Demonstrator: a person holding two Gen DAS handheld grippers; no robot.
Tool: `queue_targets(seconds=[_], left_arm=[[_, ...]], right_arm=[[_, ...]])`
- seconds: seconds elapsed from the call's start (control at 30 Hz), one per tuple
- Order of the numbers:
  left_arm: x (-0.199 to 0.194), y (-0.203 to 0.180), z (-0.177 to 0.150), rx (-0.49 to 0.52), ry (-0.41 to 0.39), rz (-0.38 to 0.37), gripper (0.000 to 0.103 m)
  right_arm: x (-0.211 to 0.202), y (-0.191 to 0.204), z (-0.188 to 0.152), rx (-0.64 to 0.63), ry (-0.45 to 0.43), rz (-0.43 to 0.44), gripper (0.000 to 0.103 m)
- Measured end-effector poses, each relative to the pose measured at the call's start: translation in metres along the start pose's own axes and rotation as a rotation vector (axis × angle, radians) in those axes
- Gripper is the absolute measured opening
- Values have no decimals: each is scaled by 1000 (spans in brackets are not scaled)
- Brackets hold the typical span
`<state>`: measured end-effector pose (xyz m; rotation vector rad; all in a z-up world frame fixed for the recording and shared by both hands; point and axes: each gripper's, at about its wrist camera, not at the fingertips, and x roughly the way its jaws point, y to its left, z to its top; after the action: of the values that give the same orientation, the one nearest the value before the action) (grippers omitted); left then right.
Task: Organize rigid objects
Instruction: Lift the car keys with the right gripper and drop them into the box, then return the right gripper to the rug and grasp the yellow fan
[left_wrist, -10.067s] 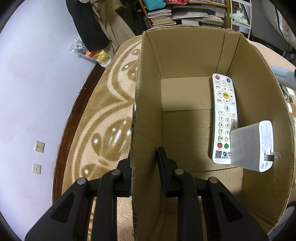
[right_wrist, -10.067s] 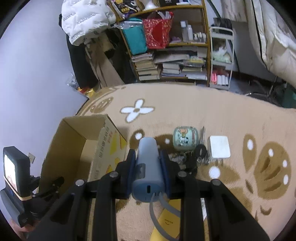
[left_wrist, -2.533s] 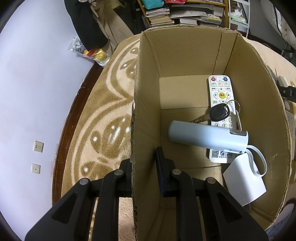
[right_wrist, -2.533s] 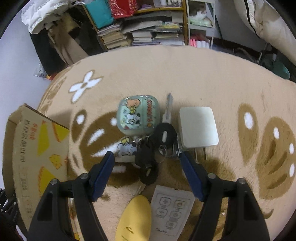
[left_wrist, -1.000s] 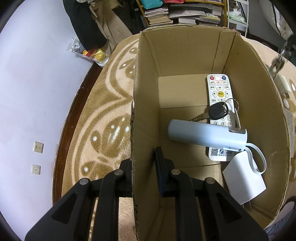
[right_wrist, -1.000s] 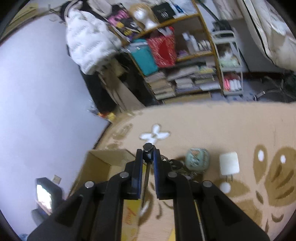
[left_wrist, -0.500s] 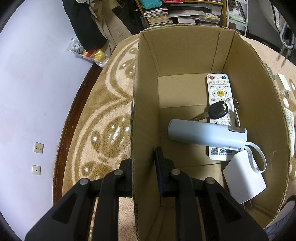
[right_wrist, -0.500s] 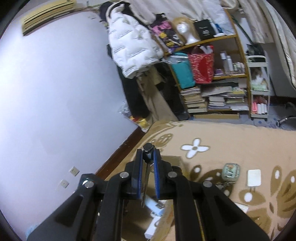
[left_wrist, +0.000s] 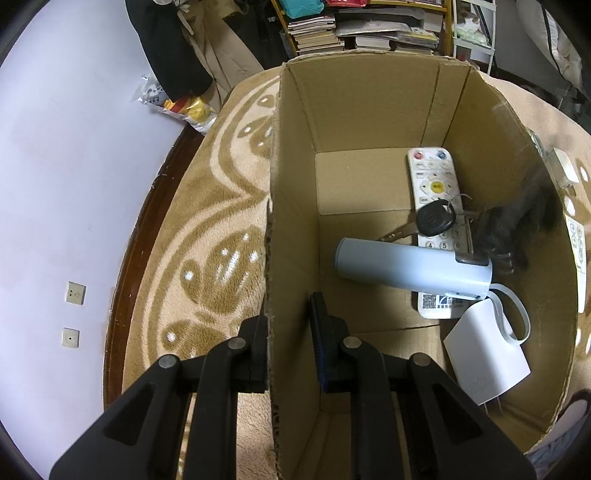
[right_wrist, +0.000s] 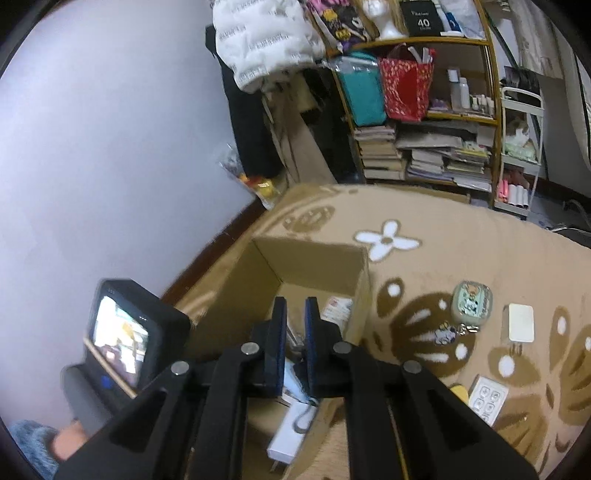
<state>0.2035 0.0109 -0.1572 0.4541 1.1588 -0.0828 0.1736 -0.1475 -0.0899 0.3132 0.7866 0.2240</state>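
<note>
The near left wall of the cardboard box (left_wrist: 291, 206) is being pinched by the left gripper (left_wrist: 289, 345), one finger outside and one inside. Inside the box, a white charger (left_wrist: 485, 363) is lying nearest, with a pale blue cylinder (left_wrist: 410, 264) resting across a white remote (left_wrist: 436, 184) beyond it, and a black car key (left_wrist: 435, 220) is sitting on that remote. A blurred dark bunch of keys (left_wrist: 511, 225) is being shown against the box's right wall. The right gripper (right_wrist: 294, 341) is being held above the box with its jaws slightly parted and nothing between them. Farther out on the tan rug (right_wrist: 443, 221), a cartoon-printed case (right_wrist: 472, 302) and a white adapter (right_wrist: 521, 323) are lying well apart from the box.
</note>
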Motion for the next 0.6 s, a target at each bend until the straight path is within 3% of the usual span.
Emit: queue_targets(seconds=[0.3, 0.37, 0.43, 0.5, 0.6], left_arm=[[1, 2, 1, 0, 2, 0, 18], [1, 2, 1, 3, 0, 2, 18], [1, 2, 0, 1, 0, -1, 18], [1, 3, 0, -2, 1, -5, 18], [1, 4, 1, 0, 1, -4, 18]], right_arm=[[8, -17, -5, 31, 39, -61, 15], [3, -24, -4, 48, 35, -84, 22], [-3, -31, -5, 51, 18, -121, 43], [-8, -38, -5, 63, 11, -148, 55], [-11, -53, -7, 111, 42, -172, 58]])
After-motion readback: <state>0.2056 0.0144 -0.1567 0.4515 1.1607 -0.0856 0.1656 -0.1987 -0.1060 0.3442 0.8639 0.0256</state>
